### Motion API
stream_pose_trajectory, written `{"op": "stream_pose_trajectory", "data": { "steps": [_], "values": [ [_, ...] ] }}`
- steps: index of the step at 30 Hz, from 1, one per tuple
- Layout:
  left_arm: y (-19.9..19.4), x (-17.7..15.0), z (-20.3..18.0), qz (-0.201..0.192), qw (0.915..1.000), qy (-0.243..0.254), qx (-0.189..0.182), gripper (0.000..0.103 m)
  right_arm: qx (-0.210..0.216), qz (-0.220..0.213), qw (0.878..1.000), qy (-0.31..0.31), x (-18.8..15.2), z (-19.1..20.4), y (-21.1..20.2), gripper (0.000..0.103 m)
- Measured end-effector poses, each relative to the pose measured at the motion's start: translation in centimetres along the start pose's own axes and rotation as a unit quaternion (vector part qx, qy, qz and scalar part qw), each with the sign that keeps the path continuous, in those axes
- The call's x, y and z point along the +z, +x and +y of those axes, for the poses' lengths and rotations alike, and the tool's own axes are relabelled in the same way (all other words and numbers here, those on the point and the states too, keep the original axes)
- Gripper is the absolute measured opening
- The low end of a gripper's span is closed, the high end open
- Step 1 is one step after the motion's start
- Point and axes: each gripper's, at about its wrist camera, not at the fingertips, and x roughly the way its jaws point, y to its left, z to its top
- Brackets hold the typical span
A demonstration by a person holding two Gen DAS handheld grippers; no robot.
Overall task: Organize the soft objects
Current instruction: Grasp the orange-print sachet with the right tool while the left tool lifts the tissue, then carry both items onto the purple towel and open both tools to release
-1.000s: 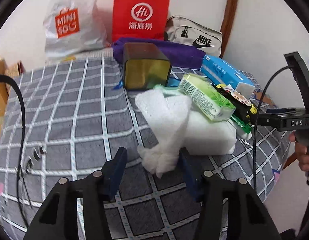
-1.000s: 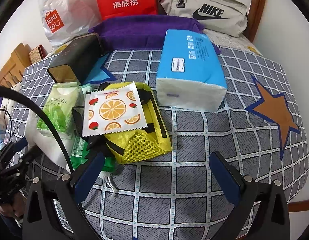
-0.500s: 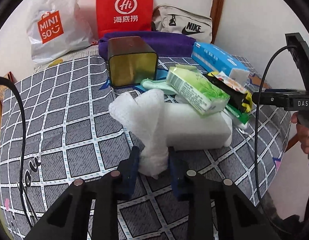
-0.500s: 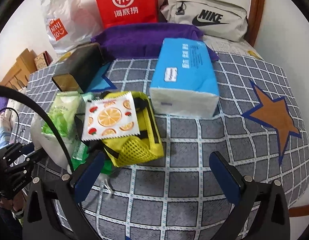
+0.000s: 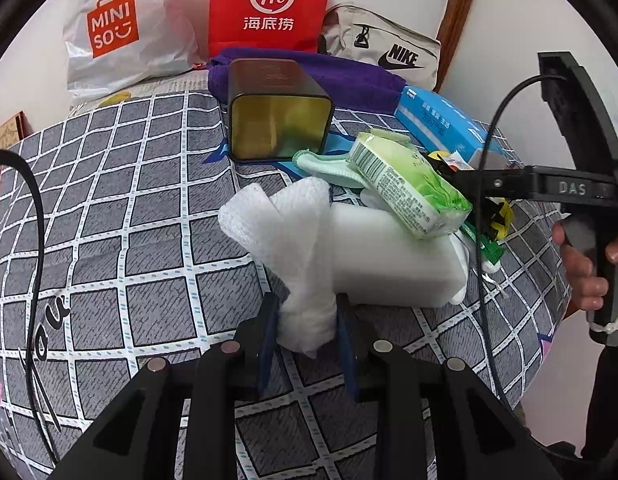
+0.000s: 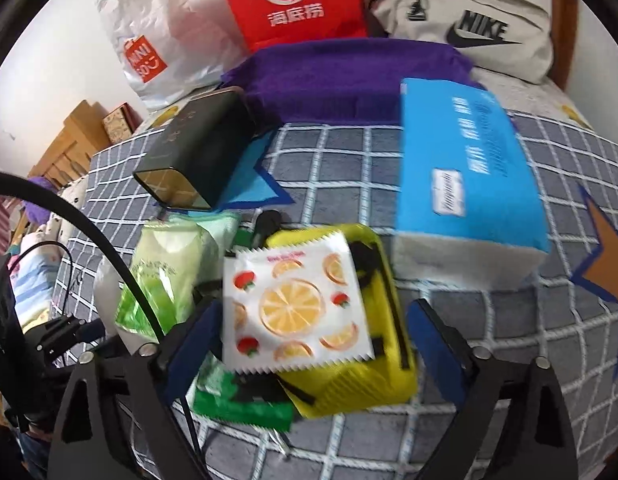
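Note:
My left gripper [image 5: 307,326] is shut on the lower end of a white foam net wrap [image 5: 293,240], which rises from the checked bedspread [image 5: 121,216] next to a white foam block [image 5: 393,256]. A green wipes pack [image 5: 405,188] leans on that block. My right gripper [image 6: 309,344] is open, its fingers on either side of an orange-print sachet [image 6: 295,304] lying on a yellow mesh pouch [image 6: 373,344]. The green wipes pack [image 6: 165,268] sits left of it. The right gripper's body shows in the left wrist view [image 5: 549,188].
A dark gold-lined tin [image 5: 277,116] lies open-end forward. A blue tissue pack [image 6: 469,172], purple towel [image 6: 349,72], red bag [image 5: 269,4], Miniso bag [image 5: 121,36] and Nike pouch [image 6: 469,28] stand at the back. A green packet [image 6: 245,400] lies under the pouch.
My left gripper closed on the foam net wrap and now holds it. My right gripper moved forward until its open fingers flank the sachet and yellow pouch.

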Motion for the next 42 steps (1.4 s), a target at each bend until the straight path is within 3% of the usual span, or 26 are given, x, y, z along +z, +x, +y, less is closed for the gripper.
{"op": "stream_pose_trajectory", "data": {
  "steps": [3,8,13,27,35,42],
  "values": [
    [0.1,0.1,0.2,0.002,1.0000,-0.004,-0.001,0.027,-0.027,0.002,0.999,-0.030,0.2,0.9,0.6,0.077],
    [0.1,0.3,0.3,0.008,0.9999,-0.010,-0.005,0.027,-0.015,-0.009,0.999,-0.034,0.1,0.5,-0.8,0.059],
    [-0.3,0.5,0.2,0.007,0.9999,-0.008,0.000,0.027,-0.015,-0.004,0.999,-0.039,-0.1,0.4,-1.3,0.053],
    [-3.7,1.4,1.6,-0.018,0.9993,-0.028,0.020,0.027,-0.003,-0.027,0.999,-0.037,-0.3,0.3,-4.7,0.053],
    [-4.2,4.3,2.0,-0.024,0.9986,-0.044,0.017,0.027,-0.007,-0.049,0.998,-0.032,1.2,-0.5,-6.8,0.053],
    [-4.5,7.9,1.5,-0.034,0.9987,-0.029,0.024,0.027,-0.013,-0.061,0.998,-0.022,3.0,-1.9,-7.5,0.053]
  ]
}}
